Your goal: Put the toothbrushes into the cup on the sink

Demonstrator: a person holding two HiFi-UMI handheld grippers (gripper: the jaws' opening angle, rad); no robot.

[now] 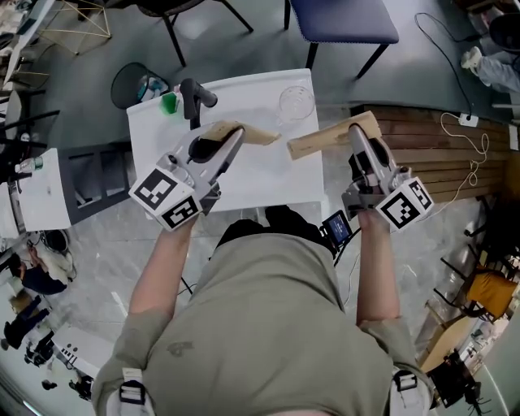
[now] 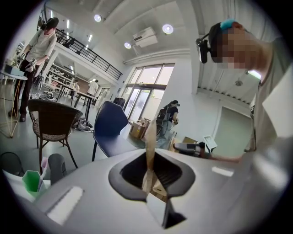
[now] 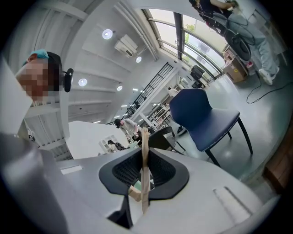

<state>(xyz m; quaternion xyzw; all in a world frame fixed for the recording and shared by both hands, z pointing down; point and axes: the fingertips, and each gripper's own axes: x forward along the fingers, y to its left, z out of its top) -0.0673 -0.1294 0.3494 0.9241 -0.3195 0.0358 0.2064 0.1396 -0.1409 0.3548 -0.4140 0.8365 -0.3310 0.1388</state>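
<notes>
**Toothbrush packs: left pack (image 1: 262,136) and right pack (image 1: 321,140) both gripped above the sink top (image 1: 276,185)**

The left gripper (image 1: 233,140) is pinched narrow on the flat brown left pack, which sticks out to the right over the white sink top. The right gripper (image 1: 356,134) is clamped just as thinly on the right pack, which points left. The two packs' free ends are near each other but apart, over the middle of the sink top.

The clear cup (image 1: 296,101) stands at the far edge, just beyond the gap between the packs. At the far left corner stands a green cup (image 1: 169,103), with a black tap (image 1: 193,96) just right of it, rising close behind the left pack. A blue chair (image 1: 341,20) stands farther off, and wooden slats (image 1: 439,158) with a white cable (image 1: 467,120) lie to the right.
</notes>
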